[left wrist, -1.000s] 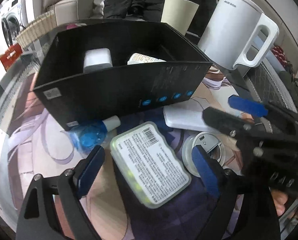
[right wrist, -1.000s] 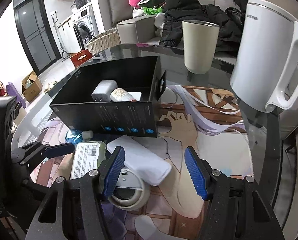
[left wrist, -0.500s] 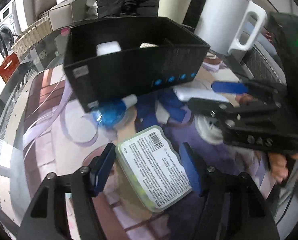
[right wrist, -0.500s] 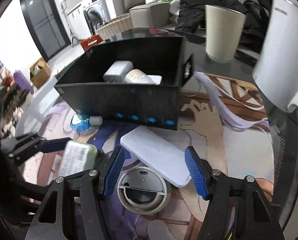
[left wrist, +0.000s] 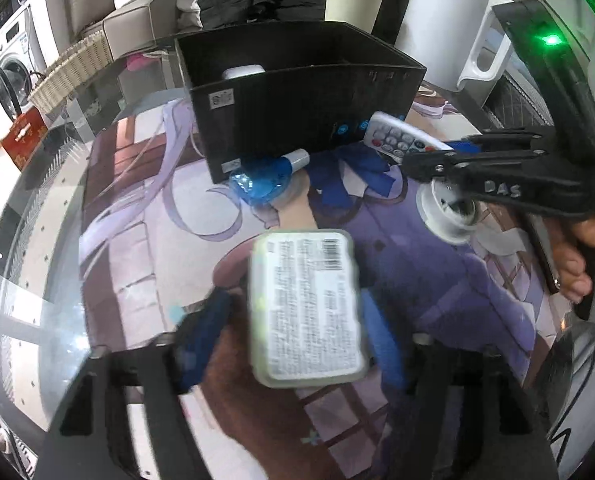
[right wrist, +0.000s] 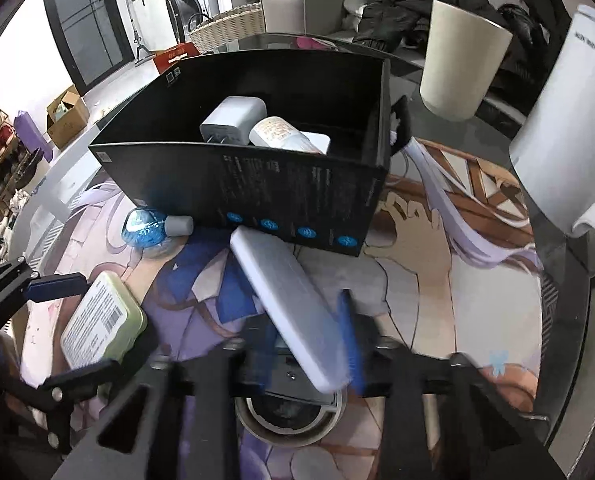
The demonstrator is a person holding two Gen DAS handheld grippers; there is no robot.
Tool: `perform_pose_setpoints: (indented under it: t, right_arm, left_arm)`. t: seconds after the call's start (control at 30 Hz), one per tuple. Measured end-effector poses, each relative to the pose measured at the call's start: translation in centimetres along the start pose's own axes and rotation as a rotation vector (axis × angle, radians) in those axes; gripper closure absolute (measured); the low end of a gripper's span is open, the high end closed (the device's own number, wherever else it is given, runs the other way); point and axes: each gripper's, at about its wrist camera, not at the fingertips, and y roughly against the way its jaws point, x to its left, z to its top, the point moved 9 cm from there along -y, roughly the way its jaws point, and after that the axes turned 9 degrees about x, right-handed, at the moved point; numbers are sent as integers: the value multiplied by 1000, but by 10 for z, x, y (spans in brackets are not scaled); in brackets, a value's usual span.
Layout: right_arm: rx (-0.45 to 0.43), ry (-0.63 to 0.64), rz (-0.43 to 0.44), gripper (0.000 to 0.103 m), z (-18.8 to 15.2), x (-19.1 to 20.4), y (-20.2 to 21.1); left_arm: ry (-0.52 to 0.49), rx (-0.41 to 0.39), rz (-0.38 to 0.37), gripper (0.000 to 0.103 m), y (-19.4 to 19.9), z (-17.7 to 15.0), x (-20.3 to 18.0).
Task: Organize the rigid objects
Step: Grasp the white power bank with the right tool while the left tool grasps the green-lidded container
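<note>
My left gripper (left wrist: 293, 324) is shut on a pale green labelled tin (left wrist: 307, 304) and holds it above the printed mat; the tin also shows in the right wrist view (right wrist: 101, 320). My right gripper (right wrist: 307, 344) is shut on a white remote (right wrist: 289, 304), lifted and tilted toward the black box (right wrist: 257, 184); its button side shows in the left wrist view (left wrist: 401, 140). The box holds a white charger (right wrist: 233, 120) and a white bottle (right wrist: 281, 136).
A blue bottle (left wrist: 265, 180) lies against the box front. A round white device (right wrist: 293, 416) lies under my right gripper. A white kettle (left wrist: 449, 28) and a beige cup (right wrist: 461, 60) stand behind the box on the glass table (left wrist: 37, 208).
Both grippers have closed: the left on the tin, the right on the remote. Both objects have been lifted off the mat, and the remote now tilts up.
</note>
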Motion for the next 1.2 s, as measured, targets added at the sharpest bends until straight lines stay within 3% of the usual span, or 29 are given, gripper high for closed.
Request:
perform_pose_setpoints:
  t: [0.1, 0.23, 0.33, 0.53, 0.63, 0.67, 0.93, 1.2]
  right_arm:
    - [25, -45, 85, 96, -6, 2, 4]
    - [65, -63, 194, 96, -22, 22, 8]
    - [57, -16, 176, 95, -25, 38, 12]
    - [4, 40, 112, 85, -14, 48, 12]
    - [-4, 55, 90, 88, -9, 51, 11]
    - [0, 57, 91, 96, -6, 47, 8]
    - [-41, 71, 73, 96, -12, 50, 15]
    - [-118, 52, 89, 96, -9, 50, 35]
  left_arm:
    - [24, -4, -13, 48, 2, 1, 6]
    - [20, -15, -2, 48, 0, 5, 5]
    - [12, -22, 12, 48, -1, 5, 4]
    - [10, -28, 19, 42, -2, 5, 4]
    - [10, -29, 29, 48, -2, 7, 6]
    - [8, -28, 27, 48, -2, 8, 6]
    - [22, -52, 14, 48, 3, 12, 6]
    - [15, -178, 23, 49, 35, 26, 2]
